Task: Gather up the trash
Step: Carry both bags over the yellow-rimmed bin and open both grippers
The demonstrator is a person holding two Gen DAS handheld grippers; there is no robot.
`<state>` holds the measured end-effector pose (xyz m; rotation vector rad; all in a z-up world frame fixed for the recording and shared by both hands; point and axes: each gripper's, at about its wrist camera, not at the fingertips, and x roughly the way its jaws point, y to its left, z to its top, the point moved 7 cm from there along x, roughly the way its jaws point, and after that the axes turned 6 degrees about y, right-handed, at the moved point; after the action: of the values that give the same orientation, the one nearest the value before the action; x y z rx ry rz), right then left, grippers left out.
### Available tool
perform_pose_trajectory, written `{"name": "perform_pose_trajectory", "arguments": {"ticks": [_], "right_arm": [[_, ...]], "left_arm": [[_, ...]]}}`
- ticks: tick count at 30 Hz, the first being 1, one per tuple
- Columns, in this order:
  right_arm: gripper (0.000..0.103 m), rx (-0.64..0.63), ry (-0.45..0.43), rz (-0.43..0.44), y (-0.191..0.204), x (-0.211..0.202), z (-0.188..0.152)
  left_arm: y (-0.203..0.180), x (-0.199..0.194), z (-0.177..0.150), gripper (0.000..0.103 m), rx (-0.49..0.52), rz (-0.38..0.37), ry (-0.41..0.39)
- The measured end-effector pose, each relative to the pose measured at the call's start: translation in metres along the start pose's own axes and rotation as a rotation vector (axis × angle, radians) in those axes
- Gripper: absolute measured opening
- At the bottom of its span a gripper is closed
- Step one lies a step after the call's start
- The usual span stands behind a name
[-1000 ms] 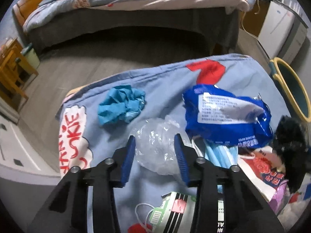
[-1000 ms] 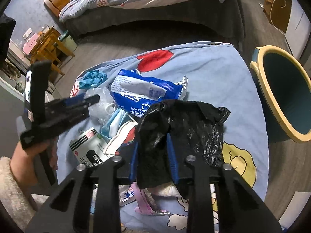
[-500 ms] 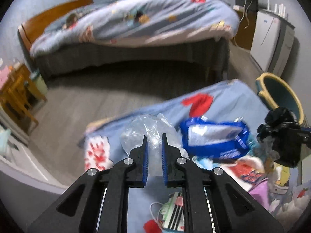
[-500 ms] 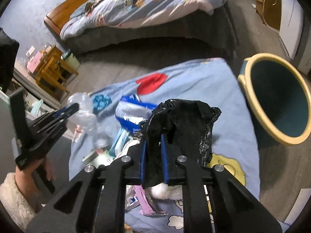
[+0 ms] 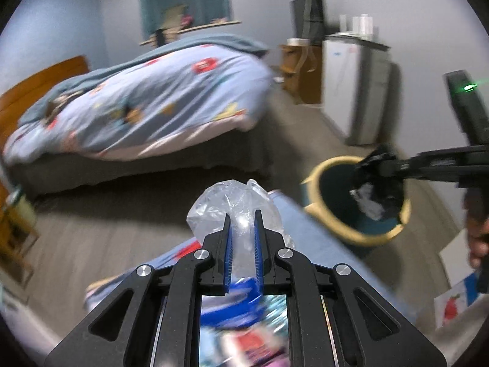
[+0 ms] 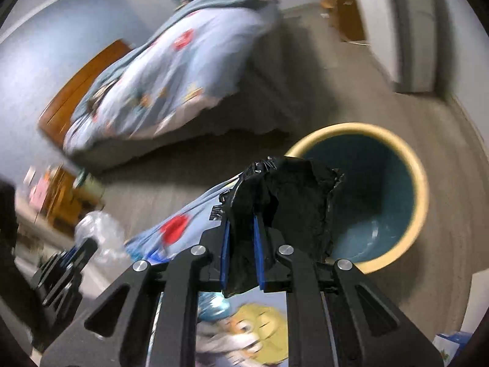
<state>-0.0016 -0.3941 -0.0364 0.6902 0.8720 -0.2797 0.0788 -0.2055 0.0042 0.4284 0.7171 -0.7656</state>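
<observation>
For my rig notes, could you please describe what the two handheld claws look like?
Both look alike: the left claw and right claw have matte black angular frames with triangular cut-outs, silver round screw heads at the joints, and blue pads lining the inner fingers. Seen from the left camera, the right claw's upright black block shows a small green light.

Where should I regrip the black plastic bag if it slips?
Probably the bunched neck of the black plastic bag, where the right gripper is shut on it now, coming from above. The rest hangs loose and crumpled, giving the pads nothing firm.
</observation>
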Motion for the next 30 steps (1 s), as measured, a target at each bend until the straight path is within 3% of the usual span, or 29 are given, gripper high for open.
{"name": "perform_pose_trajectory", "arguments": {"ticks": [6,15,17,18,19,21,25,27,30], "right_arm": [[0.013,0.127,-0.033,0.004,-0.071,0.011,0.035],[0.014,0.147,-0.016,-0.002,-0.119,0.04,0.053],[0.015,0.142,-0.002,-0.012,-0.124,0.045,0.052],[0.015,0.142,0.003,-0.017,-0.128,0.046,0.05],[0.018,0.145,0.014,-0.013,-0.129,0.049,0.05],[0.027,0.14,0.022,-0.025,-0.132,0.051,0.048],[0.06,0.116,0.001,-0.049,-0.134,0.049,0.049],[0.068,0.112,-0.013,-0.048,-0.132,0.044,0.049],[0.075,0.09,-0.039,-0.071,-0.128,0.037,0.05]], "left_arm": [[-0.065,0.061,0.039,0.013,-0.003,-0.151,0.056],[-0.126,0.155,0.042,0.013,0.052,-0.184,0.159],[-0.136,0.164,0.038,0.02,0.083,-0.18,0.165],[-0.14,0.168,0.037,0.031,0.097,-0.178,0.162],[-0.142,0.171,0.038,0.038,0.104,-0.17,0.157],[-0.142,0.172,0.038,0.065,0.107,-0.166,0.139],[-0.14,0.167,0.041,0.071,0.097,-0.17,0.123],[-0.136,0.158,0.04,0.079,0.099,-0.162,0.12],[-0.126,0.138,0.037,0.082,0.113,-0.138,0.099]]}}
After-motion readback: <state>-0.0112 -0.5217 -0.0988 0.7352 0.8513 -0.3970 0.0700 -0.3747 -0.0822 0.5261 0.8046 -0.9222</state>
